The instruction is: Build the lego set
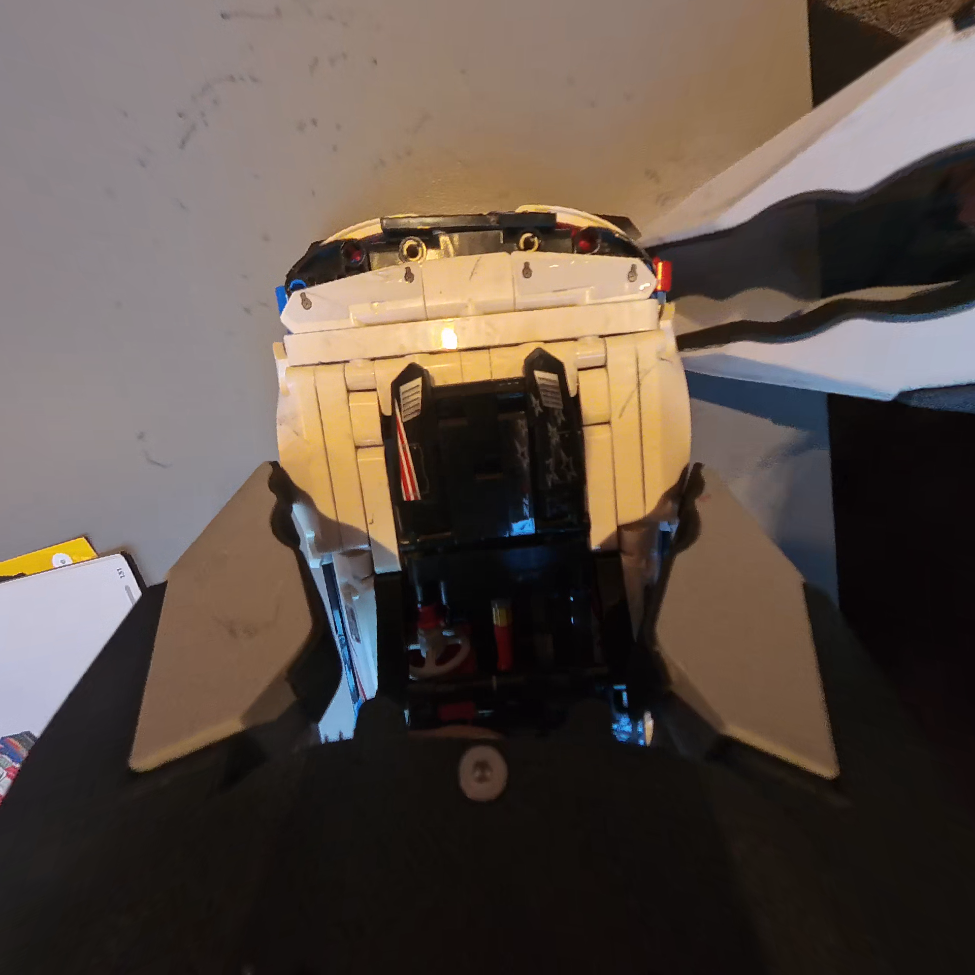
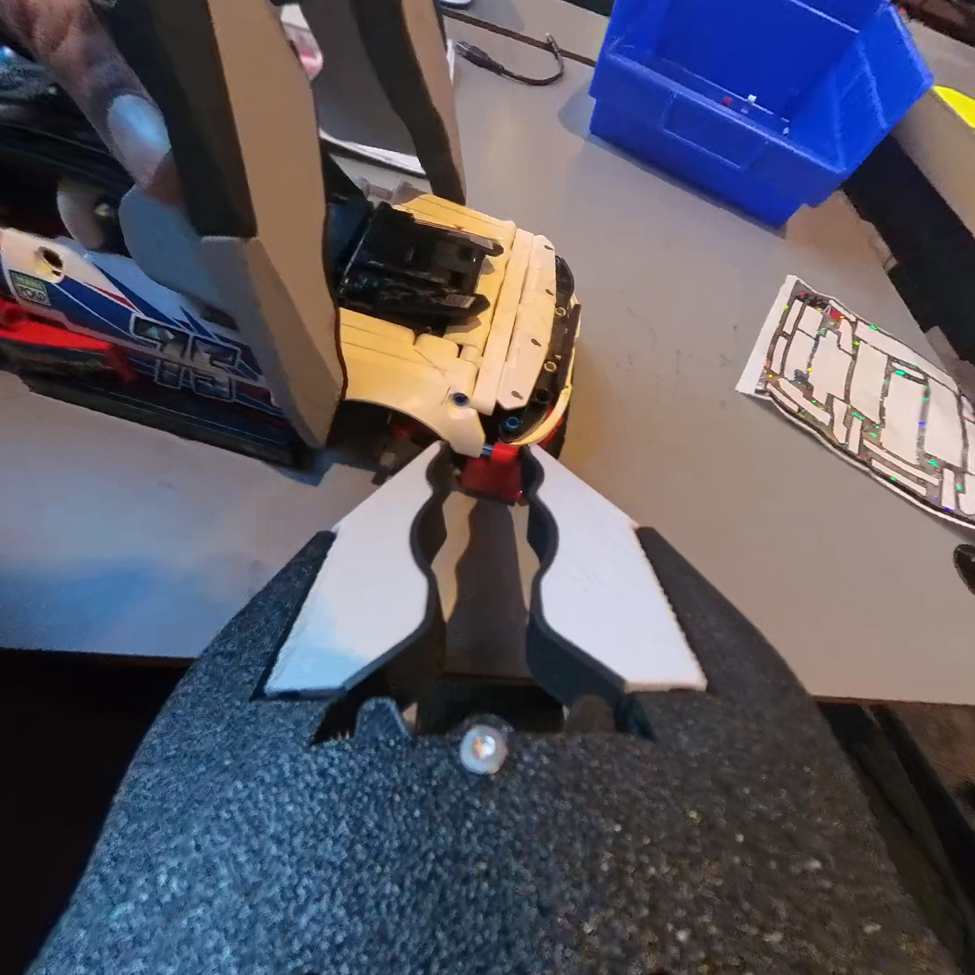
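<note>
Jaws of the left gripper (image 1: 483, 506) stand wide and clamp the lego car (image 1: 475, 422) across its body just behind the hood, one finger on each flank; jaws of the right gripper (image 2: 483, 475) are narrowed onto a small red piece (image 2: 490, 472) at the car's front lower corner, tips touching it on both sides. In the right wrist view the car (image 2: 438, 337) rests on the grey bench (image 2: 659, 316), nose toward 3 o'clock, with the left gripper's fingers (image 2: 253, 211) coming down over it from 12 o'clock and a person's hand (image 2: 95, 105) at 11 o'clock. Judgement: the model is rigid plastic, moderately heavy for its kind, smooth-sided, and apt to shed panels if squeezed on thin trim or hood vents; the flat door panels are the sound hold. The red piece is light and small, so a slight twist could pop it loose or drop it; pressing straight in along its axis looks safest. A blue bin (image 2: 749, 95) stands at 1 o'clock, a used sticker sheet (image 2: 865, 395) at 3 o'clock, well apart from the car. An instruction booklet (image 1: 58, 622) lies at 8 o'clock in the left wrist view.
</note>
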Available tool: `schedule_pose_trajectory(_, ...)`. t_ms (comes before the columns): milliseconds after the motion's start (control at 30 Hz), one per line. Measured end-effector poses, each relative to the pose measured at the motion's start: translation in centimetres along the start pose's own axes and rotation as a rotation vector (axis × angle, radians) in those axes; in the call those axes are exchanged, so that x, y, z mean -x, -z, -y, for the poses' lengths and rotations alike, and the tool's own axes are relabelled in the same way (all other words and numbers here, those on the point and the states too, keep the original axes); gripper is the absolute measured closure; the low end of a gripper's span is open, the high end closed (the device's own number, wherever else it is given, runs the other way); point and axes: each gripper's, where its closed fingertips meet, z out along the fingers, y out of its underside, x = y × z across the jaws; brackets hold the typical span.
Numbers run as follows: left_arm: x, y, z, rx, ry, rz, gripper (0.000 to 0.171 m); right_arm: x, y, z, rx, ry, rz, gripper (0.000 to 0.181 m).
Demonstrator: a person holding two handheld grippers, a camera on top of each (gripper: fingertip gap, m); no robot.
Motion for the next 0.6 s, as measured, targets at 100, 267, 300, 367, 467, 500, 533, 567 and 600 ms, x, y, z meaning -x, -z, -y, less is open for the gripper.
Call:
schedule_pose_trajectory(100, 0.01, -0.08, 0.03, 0.004, 0.006, 0.001, 0.030, -0.02, 0.06, -0.09, 0.001, 0.037, -0.012, 0.160)
schedule_pose_trajectory(267, 0.02, -0.14, 0.07, 0.005, 0.010, 0.006, 0.029, 0.03, 0.04, -0.05, -0.017, 0.030, 0.016, 0.161)
schedule_pose_trajectory(300, 0.05, -0.16, 0.05, 0.007, 0.013, 0.005, 0.029, 0.03, 0.02, -0.04, -0.013, 0.030, 0.026, 0.161)
schedule_pose_trajectory(367, 0.06, -0.19, 0.06, 0.012, 0.016, 0.007, 0.029, 0.00, 0.04, -0.03, -0.011, 0.010, 0.048, 0.161)
schedule_pose_trajectory(467, 0.07, -0.28, 0.10, 0.021, 0.020, 0.013, 0.028, -0.08, 0.03, -0.08, -0.034, -0.044, 0.068, 0.161)
schedule_pose_trajectory(500, 0.09, -0.28, 0.12, 0.019, 0.022, 0.017, 0.028, -0.11, 0.00, -0.09, -0.051, -0.069, 0.066, 0.160)
schedule_pose_trajectory(533, 0.11, -0.27, 0.15, 0.016, 0.025, 0.019, 0.028, -0.16, -0.03, -0.10, -0.071, -0.098, 0.060, 0.159)
schedule_pose_trajectory(567, 0.14, -0.27, 0.18, 0.013, 0.030, 0.020, 0.028, -0.23, -0.07, -0.11, -0.094, -0.128, 0.058, 0.158)
schedule_pose_trajectory(600, 0.14, -0.27, 0.22, 0.011, 0.034, 0.023, 0.028, -0.31, -0.08, -0.10, -0.112, -0.152, 0.066, 0.157)
